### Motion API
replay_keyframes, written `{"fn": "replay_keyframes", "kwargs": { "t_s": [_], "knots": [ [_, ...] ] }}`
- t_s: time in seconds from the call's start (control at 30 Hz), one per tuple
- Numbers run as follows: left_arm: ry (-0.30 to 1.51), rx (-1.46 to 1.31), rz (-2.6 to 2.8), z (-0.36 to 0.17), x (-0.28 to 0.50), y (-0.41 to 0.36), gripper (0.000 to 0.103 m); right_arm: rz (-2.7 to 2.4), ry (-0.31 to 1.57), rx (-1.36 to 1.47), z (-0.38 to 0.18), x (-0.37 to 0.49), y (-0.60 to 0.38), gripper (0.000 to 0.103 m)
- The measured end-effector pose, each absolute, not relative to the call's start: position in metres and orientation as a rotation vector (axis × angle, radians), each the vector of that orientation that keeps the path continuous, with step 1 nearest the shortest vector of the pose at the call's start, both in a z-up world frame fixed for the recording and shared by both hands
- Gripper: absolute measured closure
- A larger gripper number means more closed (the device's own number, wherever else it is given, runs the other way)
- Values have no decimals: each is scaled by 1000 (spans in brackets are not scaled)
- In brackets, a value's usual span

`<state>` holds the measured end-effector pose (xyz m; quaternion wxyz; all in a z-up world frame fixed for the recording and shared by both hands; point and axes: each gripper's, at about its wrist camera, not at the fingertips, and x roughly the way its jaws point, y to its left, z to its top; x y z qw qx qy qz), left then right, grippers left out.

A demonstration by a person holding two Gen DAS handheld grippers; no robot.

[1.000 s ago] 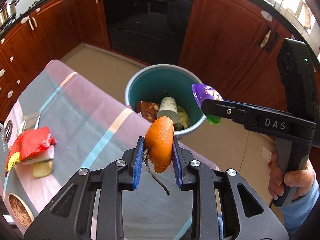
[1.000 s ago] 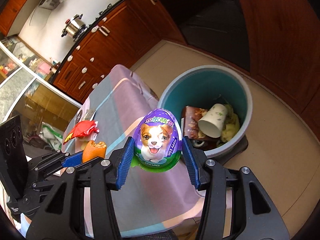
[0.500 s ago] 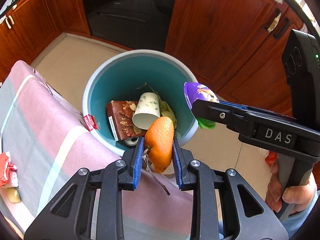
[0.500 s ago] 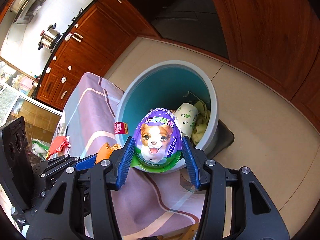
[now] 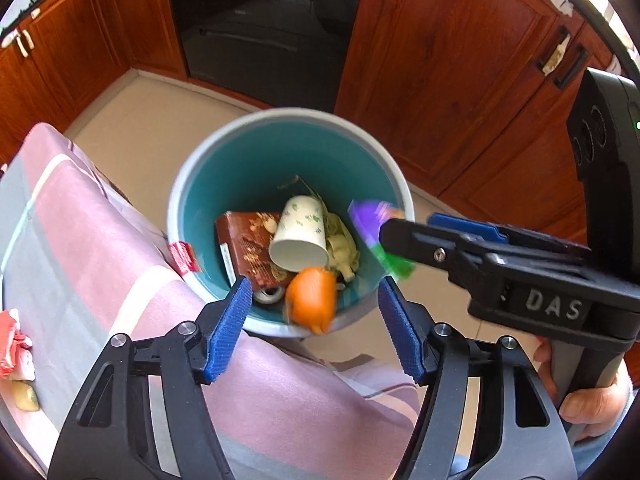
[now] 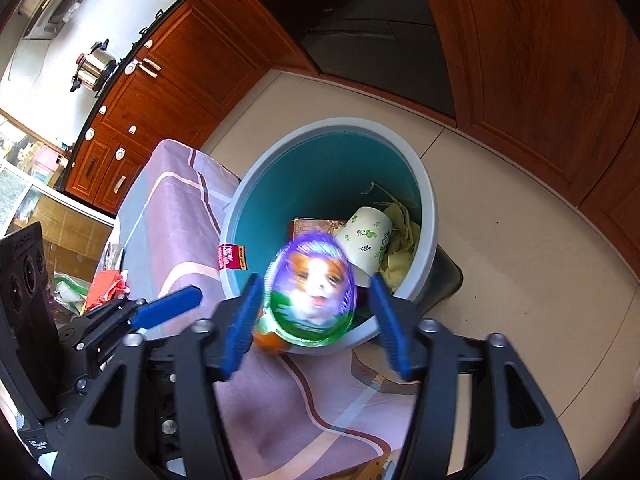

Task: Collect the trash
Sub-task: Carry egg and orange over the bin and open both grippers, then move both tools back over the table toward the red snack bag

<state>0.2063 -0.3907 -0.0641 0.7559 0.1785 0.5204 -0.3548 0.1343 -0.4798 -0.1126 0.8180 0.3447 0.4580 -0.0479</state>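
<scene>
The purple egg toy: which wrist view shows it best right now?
The right wrist view: the egg toy faces the lens, puppy print visible though blurred, between the open right tool's fingers above the bin. The left wrist view shows only a blurred purple-green sliver.

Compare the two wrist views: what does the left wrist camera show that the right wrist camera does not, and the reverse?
Left wrist only: a hand gripping the right gripper's handle, and the brown carton seen clearly.
Right wrist only: the steel pot on the counter, and the puppy face on the purple egg.
Both: teal bin, paper cup, orange peel, both grippers open.
</scene>
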Motion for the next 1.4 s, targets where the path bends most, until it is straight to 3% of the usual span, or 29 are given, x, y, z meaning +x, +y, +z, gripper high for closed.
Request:
{"fn": "replay_keyframes", "kwargs": {
  "t_s": [0.03, 0.2, 0.23, 0.93, 1.4],
  "knots": [
    [1129, 388, -768, -61, 206, -390, 33, -110, 967, 737, -110, 133, -479, 25],
    [1116, 361, -739, -50, 206, -380, 6, -143, 963, 768, -105, 130, -480, 15],
    [1110, 355, -737, -48, 204, -377, 5, -146, 965, 769, -104, 130, -480, 15],
    [1079, 283, -695, -15, 181, -318, 4, -113, 956, 686, -60, 114, -427, 14],
    [1052, 192, -600, -4, 178, -222, 4, -5, 996, 541, -27, 129, -344, 11]
  ]
}}
